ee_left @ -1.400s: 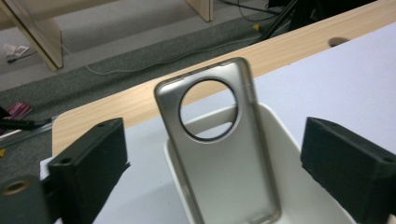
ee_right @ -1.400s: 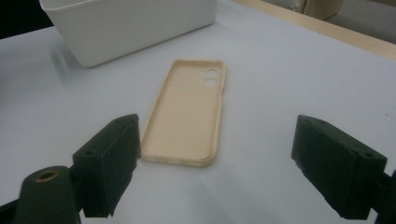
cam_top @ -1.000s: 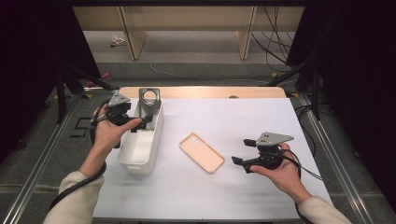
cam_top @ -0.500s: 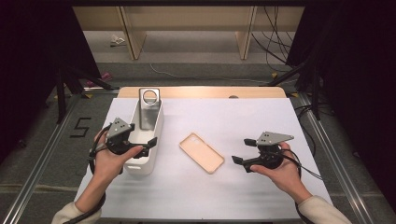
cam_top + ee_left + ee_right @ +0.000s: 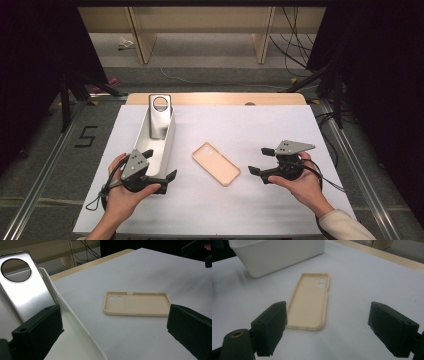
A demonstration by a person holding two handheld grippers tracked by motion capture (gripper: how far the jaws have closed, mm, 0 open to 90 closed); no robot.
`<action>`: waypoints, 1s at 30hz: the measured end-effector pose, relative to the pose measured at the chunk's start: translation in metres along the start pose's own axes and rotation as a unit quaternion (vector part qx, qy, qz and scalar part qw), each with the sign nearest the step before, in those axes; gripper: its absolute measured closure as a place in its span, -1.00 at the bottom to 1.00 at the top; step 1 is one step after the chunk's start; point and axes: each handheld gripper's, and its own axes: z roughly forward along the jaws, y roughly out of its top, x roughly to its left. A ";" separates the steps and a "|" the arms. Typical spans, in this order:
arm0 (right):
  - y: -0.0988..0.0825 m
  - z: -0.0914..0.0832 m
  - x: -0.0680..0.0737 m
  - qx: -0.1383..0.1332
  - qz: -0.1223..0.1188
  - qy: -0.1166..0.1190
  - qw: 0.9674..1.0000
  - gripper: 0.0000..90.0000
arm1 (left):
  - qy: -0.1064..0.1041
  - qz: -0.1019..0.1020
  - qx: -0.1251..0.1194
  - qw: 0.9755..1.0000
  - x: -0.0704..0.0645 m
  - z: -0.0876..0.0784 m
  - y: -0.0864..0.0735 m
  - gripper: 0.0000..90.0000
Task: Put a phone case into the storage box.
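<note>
Pulled back toward the near edge since a second ago, left tool (image 5: pixel 159 169), away from the far end of the white bin (image 5: pixel 169 141) down to its near end, now hovering over the near corner with jaws spread wide and nothing between them. Barely budged over the same stretch, right tool (image 5: pixel 256 161), parked on the right side of the bench (image 5: pixel 280 120), jaws also wide apart and empty, pointing left at the phone case (image 5: pixel 216 163). Lying flat on the white bench top, that beige case, open side up, roughly midway between the two tools and touching neither, angled diagonally in the high view. Camera cutouts sitting at the end nearer the bin, clear in the right gripper view (image 5: pixel 309 300). Just beside the bin, but apart from it, in the left gripper view (image 5: pixel 137 304). Leaning upright against the bin's far wall, a silver phone back plate (image 5: pixel 160 116) with a big round hole near the top, also visible up close at the left of the left gripper view (image 5: pixel 23 287).
</note>
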 end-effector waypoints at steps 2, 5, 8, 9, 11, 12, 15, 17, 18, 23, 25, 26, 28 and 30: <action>0.000 0.000 0.000 0.000 0.000 0.000 1.000 -0.63 | 0.000 -0.003 -0.001 1.000 0.000 0.000 0.000 -1.00; 0.000 0.001 -0.001 0.000 0.000 -0.001 1.000 -0.63 | 0.000 -0.001 0.001 1.000 -0.001 0.001 0.000 -1.00; 0.000 0.001 -0.001 0.001 0.001 -0.002 1.000 -0.63 | -0.002 -0.003 0.002 1.000 -0.002 0.002 -0.001 -1.00; 0.000 0.001 -0.001 -0.001 0.001 -0.003 1.000 -0.63 | -0.002 -0.004 0.001 1.000 -0.002 0.002 -0.001 -1.00; 0.001 0.001 -0.002 -0.002 0.003 -0.004 1.000 -0.63 | -0.005 -0.006 0.001 1.000 -0.002 0.003 -0.001 -1.00; 0.001 0.001 -0.002 -0.001 0.004 -0.005 1.000 -0.63 | -0.005 -0.007 0.001 1.000 -0.003 0.003 -0.001 -1.00; 0.001 0.004 -0.004 0.004 0.007 -0.007 1.000 -0.63 | -0.005 -0.006 0.006 1.000 -0.004 0.005 -0.002 -1.00; 0.001 0.007 -0.005 0.006 0.006 -0.012 1.000 -0.57 | -0.005 -0.007 0.008 1.000 -0.004 0.006 -0.002 -0.99; 0.002 0.008 -0.005 0.007 0.001 -0.019 1.000 -0.45 | -0.005 -0.009 0.008 1.000 -0.004 0.007 -0.002 -0.99; 0.005 0.020 -0.011 0.053 0.023 -0.023 0.998 0.40 | -0.004 -0.006 0.014 1.000 -0.006 0.007 -0.002 -0.95; 0.004 0.026 -0.013 0.075 0.033 -0.019 0.996 0.76 | -0.004 -0.004 0.015 1.000 -0.006 0.007 -0.002 -0.94; 0.005 0.028 -0.014 0.095 0.036 -0.015 0.995 0.90 | -0.004 -0.006 0.015 1.000 -0.006 0.008 -0.002 -0.94; 0.007 0.034 -0.013 0.122 0.030 -0.024 0.992 1.00 | -0.005 -0.008 0.017 1.000 -0.006 0.008 -0.003 -0.93; 0.010 0.042 -0.012 0.138 0.032 -0.028 0.989 1.00 | -0.006 -0.009 0.018 1.000 -0.006 0.008 -0.004 -0.92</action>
